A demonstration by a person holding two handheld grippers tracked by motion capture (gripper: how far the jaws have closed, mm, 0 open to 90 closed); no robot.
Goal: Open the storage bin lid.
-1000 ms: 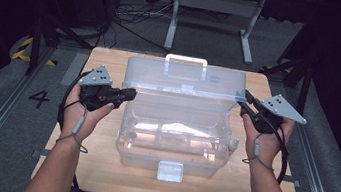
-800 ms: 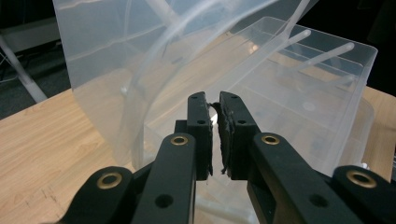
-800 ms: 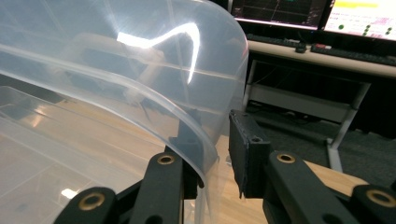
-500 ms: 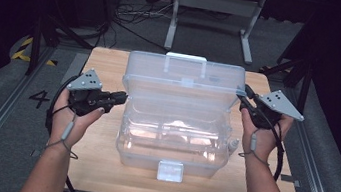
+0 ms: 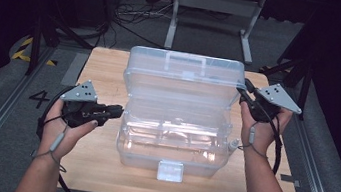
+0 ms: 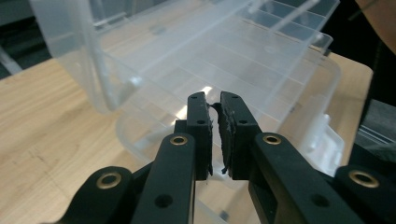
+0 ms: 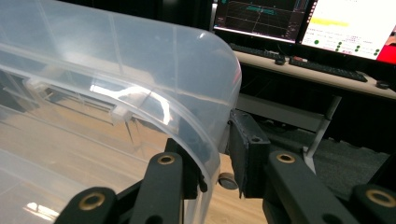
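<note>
You see bright light on the table [image 5: 106,72], but the room around it is dark. White glare shines on the clear box [image 5: 172,141]. Its lid [image 7: 140,70] looks soft and blurry.

Box [image 5: 174,127]: clear plastic, glossy, smooth, w/ glare streaks on lid [image 7: 116,70]. Table [image 5: 106,74]: light wood, matt, fine grain. Left gripper [image 6: 214,135]: black matt plastic, brass-look rivets; pads [image 6: 229,135] rough, prob. frayed rubber. Top plate [image 5: 279,96]: grey, dull, maybe metal.
</note>
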